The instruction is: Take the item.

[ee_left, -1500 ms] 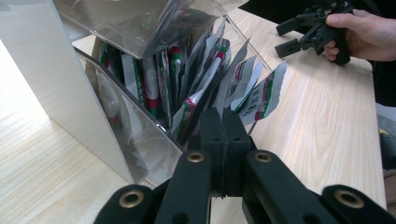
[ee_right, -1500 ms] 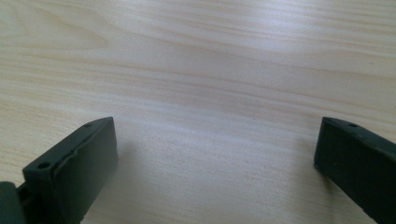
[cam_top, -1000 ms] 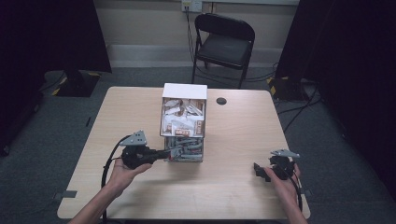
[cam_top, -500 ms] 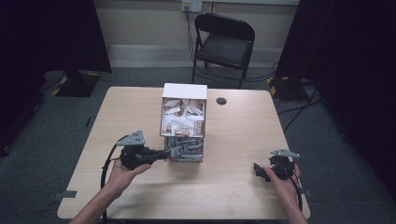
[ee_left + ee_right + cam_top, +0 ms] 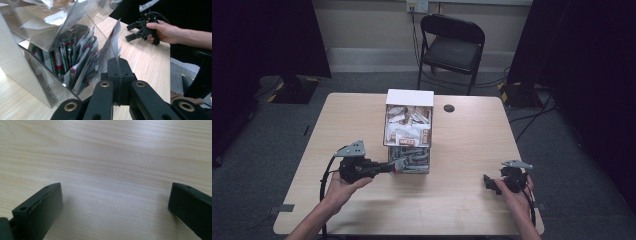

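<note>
**Packet may tear or pull its neighbours out**

The left gripper (image 5: pixel 398 167) is at the lower shelf of the clear holder (image 5: pixel 408 131) in the middle of the table (image 5: pixel 472 145). Its jaws are pressed together on the edge of one packet (image 5: pixel 109 51), which stands upright just in front of the row of other packets (image 5: pixel 75 65) on that shelf. The packet seems to be partly out, but its lower end is hidden behind the jaws, so I cannot tell if it is free.

The grip is only on a thin paper edge. If the pull is fast or goes sideways, the paper could slip out or tear. The neighbouring packets lean close to it, so they could be dragged out and fall on the table. The holder is light-looking and nothing steadies it, so a strong pull could also shift or tip it.

The right gripper (image 5: pixel 492 183) rests well apart near the table's right edge, its jaws spread wide with nothing between them, so it gives no support now.
</note>
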Available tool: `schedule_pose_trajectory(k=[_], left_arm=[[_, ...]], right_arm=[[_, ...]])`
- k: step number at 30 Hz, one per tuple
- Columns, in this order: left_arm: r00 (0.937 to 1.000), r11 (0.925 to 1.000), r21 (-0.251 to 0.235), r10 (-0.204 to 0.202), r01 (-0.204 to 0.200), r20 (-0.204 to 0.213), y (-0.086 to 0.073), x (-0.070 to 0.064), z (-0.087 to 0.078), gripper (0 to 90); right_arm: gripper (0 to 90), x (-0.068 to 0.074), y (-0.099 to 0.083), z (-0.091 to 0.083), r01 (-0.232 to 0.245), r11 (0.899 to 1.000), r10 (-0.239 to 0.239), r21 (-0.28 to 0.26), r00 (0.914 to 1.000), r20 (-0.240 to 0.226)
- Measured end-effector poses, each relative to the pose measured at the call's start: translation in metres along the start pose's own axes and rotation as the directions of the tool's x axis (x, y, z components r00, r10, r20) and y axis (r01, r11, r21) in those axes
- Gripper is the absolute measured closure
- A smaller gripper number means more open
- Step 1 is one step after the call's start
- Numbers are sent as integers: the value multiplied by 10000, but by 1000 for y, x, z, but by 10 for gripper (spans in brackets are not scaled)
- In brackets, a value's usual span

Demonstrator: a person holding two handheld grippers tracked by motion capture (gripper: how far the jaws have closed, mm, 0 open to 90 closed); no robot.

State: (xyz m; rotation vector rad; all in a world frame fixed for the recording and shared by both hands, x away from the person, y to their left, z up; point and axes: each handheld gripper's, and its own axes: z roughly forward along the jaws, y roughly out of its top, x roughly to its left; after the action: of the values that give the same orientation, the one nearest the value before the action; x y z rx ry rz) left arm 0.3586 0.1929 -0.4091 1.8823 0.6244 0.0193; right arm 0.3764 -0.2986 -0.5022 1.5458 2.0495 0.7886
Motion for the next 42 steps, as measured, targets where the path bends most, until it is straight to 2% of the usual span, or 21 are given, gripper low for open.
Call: schedule_pose_trajectory(k=[11, 15, 20, 24, 37, 42], left_arm=[[9999, 9999, 46, 161, -161, 7, 6, -5, -5, 900], [10000, 9998, -171, 61, -61, -27, 6, -5, -14, 900], [9999, 9999, -159, 37, -39, -134, 3, -3, -22, 900], [9997, 9990, -436, -73, 64, -217, 1, -1, -31, 900], [9983, 9985, -522, -194, 165, -557, -4, 3, -53, 900], [9968, 9966, -769, -344, 289, -722, -6, 7, -62, 900]], right_arm=[[0, 0, 0, 0, 0, 10000, 0, 4, 10000, -9], [0, 0, 0, 0, 2, 10000, -2, 2, 10000, -13], [0, 0, 0, 1, 6, 10000, -6, -3, 10000, -14], [0, 0, 0, 1, 11, 10000, -11, -8, 10000, -17], [0, 1, 1, 1, 10, 10000, -10, -7, 10000, -17], [0, 1, 1, 1, 14, 10000, -14, -7, 10000, -16]])
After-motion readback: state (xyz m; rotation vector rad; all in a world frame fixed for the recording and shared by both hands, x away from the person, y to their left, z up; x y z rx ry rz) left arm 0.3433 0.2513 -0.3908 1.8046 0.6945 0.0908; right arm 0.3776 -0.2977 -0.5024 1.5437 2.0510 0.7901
